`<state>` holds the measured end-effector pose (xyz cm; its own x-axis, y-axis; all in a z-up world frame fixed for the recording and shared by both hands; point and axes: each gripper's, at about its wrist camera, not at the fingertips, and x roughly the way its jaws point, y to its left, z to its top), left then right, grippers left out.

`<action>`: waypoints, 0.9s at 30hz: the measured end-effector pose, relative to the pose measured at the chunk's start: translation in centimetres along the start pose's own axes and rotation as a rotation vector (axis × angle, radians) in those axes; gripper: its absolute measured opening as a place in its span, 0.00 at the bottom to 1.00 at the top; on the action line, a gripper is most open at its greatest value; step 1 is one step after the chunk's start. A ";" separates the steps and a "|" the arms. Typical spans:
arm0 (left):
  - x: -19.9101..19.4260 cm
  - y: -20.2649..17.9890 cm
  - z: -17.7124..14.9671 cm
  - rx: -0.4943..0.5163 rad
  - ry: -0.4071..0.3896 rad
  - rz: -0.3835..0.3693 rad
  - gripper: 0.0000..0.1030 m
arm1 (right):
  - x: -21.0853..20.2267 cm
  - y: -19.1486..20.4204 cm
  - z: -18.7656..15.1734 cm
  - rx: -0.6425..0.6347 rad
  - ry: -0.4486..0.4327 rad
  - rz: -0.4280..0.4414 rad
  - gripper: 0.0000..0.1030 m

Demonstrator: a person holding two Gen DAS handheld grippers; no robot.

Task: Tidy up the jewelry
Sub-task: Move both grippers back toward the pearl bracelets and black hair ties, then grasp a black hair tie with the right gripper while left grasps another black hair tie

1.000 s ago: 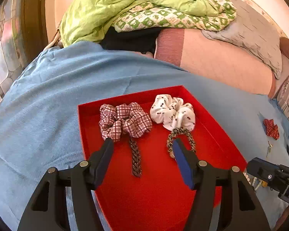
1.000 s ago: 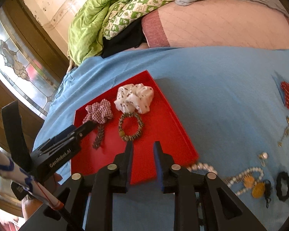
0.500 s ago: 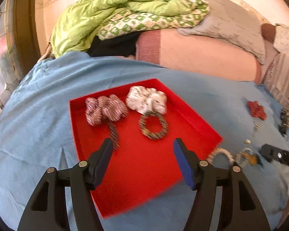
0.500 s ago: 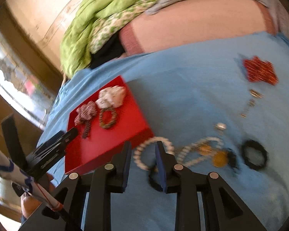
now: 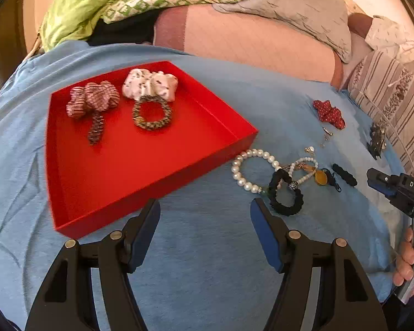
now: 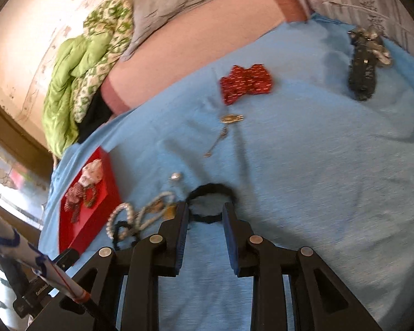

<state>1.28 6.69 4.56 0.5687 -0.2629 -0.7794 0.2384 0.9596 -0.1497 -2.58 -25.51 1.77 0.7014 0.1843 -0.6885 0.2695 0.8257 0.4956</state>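
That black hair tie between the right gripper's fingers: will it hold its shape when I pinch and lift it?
Probably not. The black hair tie lies as a thin, uneven loop on the blue cloth, so it likely sags. It looks light. The right gripper may bunch cloth too.

Glossy pearl bracelet (image 5: 251, 169), matt cloth bedspread (image 5: 207, 262)

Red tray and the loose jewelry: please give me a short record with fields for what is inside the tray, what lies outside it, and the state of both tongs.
tray: red tray on blue cloth
inside: checked scrunchie, white scrunchie, beaded bracelet
outside: pearl bracelet, red scrunchie
left tongs: open, empty
right tongs: open, at black hair tie
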 end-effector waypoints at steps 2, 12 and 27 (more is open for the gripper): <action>0.5 -0.5 -0.1 0.011 0.008 -0.006 0.65 | 0.2 -1.0 0.2 0.033 0.010 0.003 0.27; 1.8 -1.7 0.3 0.054 0.029 -0.021 0.65 | 3.3 -2.0 1.1 0.073 0.064 -0.012 0.32; 4.0 -5.8 0.3 0.143 0.056 -0.087 0.59 | 1.4 1.7 1.0 -0.113 -0.039 -0.003 0.09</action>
<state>2.40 0.01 2.44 0.4974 -0.3348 -0.8003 0.3967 0.9082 -0.1333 -0.48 -24.40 2.23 0.7263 0.1624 -0.6680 0.1973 0.8815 0.4289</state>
